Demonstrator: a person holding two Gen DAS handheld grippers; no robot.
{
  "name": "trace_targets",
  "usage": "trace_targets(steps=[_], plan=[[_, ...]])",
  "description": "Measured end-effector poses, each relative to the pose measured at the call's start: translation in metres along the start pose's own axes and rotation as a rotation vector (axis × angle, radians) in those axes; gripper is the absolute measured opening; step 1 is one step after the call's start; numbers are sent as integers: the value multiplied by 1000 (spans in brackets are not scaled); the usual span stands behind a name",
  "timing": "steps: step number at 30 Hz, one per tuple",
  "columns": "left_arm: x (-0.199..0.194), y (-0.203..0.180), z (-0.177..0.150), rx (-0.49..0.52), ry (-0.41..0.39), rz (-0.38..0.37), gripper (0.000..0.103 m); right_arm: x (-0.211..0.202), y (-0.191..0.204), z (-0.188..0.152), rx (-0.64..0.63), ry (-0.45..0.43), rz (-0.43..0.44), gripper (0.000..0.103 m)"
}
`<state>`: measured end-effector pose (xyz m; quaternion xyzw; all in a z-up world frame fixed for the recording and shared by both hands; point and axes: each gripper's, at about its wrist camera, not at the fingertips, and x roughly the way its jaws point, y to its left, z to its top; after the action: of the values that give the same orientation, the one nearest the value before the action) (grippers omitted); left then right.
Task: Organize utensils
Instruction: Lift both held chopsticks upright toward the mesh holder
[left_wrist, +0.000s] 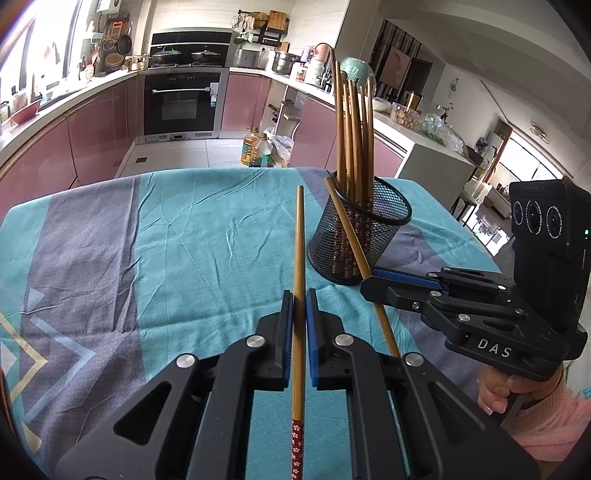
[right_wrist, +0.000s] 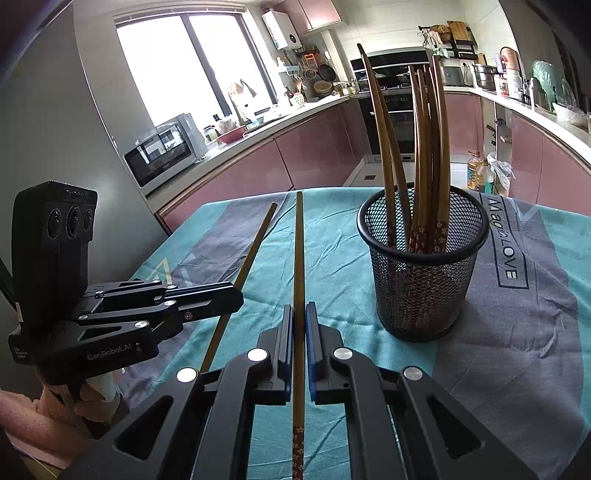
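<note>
A black mesh cup (left_wrist: 360, 236) (right_wrist: 421, 266) stands upright on the teal and grey tablecloth (left_wrist: 184, 229). Several wooden chopsticks stand in it. My left gripper (left_wrist: 300, 295) (right_wrist: 238, 301) is shut on one wooden chopstick (left_wrist: 300, 240) (right_wrist: 255, 251), which points forward above the cloth, left of the cup. My right gripper (right_wrist: 300, 308) (left_wrist: 365, 286) is shut on a second chopstick (right_wrist: 298, 251) (left_wrist: 345, 225), near the cup's front left side. Both chopsticks have red flowered ends toward the cameras. The two grippers are side by side and a little apart.
A person's hands in pink sleeves (left_wrist: 546, 417) (right_wrist: 37, 424) hold the gripper handles. Past the table's far edge are oil bottles (left_wrist: 255, 147) on the floor, pink kitchen cabinets and an oven (left_wrist: 181, 103). Bare cloth lies left of the cup.
</note>
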<state>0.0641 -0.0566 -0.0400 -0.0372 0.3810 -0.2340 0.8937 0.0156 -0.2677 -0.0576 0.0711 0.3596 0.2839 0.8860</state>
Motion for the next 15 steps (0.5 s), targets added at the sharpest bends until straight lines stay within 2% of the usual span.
trace_targets(steps=[15], plan=[[-10, -2, 2, -1, -22, -43, 7, -14, -4, 5, 6, -41, 0, 5]])
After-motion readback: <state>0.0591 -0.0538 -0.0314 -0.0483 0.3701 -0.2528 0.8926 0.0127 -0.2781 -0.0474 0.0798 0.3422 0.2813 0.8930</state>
